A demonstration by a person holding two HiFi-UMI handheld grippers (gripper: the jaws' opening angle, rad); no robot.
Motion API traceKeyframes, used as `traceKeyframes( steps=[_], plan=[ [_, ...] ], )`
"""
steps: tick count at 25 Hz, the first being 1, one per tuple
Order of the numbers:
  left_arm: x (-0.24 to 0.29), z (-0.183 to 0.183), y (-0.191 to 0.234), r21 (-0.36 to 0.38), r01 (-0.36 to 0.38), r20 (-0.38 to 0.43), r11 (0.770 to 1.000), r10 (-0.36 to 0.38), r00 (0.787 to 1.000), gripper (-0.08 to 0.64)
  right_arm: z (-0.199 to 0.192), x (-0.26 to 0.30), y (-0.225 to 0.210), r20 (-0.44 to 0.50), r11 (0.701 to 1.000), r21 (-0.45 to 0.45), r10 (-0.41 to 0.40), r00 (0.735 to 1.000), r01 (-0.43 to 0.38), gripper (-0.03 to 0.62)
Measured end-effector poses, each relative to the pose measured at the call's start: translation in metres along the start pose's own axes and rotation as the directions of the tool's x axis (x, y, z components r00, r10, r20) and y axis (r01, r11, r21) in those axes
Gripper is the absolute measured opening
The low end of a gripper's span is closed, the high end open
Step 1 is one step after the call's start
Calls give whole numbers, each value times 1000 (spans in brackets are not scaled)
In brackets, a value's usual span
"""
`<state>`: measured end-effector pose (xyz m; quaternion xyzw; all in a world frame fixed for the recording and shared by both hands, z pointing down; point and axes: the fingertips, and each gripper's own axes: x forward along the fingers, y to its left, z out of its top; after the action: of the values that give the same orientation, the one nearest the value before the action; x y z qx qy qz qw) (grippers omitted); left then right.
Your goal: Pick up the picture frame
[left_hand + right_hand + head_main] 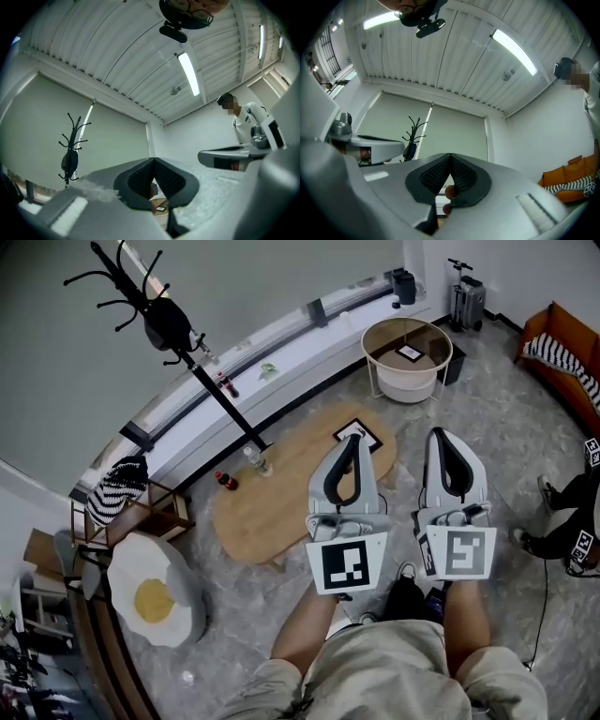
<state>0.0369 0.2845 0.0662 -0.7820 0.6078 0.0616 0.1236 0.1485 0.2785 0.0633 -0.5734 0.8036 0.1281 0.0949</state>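
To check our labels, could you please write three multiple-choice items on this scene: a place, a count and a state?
1. Where does the picture frame that the left claw partly hides lie?
A on the orange sofa
B on the oval wooden table
C on the floor
2. How many bottles stand on that table?
A one
B two
C four
3. How do the left claw and right claw stand?
A shut, empty
B wide open
C shut on the frame
Key: 1 B, wood shows around it; 2 B, one dark red-capped, one clear; 3 A, each is closed on nothing.
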Motion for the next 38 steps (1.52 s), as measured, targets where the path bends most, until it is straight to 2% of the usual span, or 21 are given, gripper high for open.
traceKeyframes(
  steps=[8, 23, 38],
  plan=[
    [62, -20, -26, -12, 6, 11, 1000, -6, 1000, 5, -24, 31, -60, -17, 999, -24, -32, 999, 32, 2],
    [150, -51, -33, -1, -42, -30, 999, 42, 999, 5, -69, 104, -112, -48, 1000, -4, 3, 999, -3, 2],
    [217, -75, -72, 11, -69, -54, 998, 69, 996, 5, -97, 140, -171, -39, 999, 8, 48, 998, -48, 2]
  ],
)
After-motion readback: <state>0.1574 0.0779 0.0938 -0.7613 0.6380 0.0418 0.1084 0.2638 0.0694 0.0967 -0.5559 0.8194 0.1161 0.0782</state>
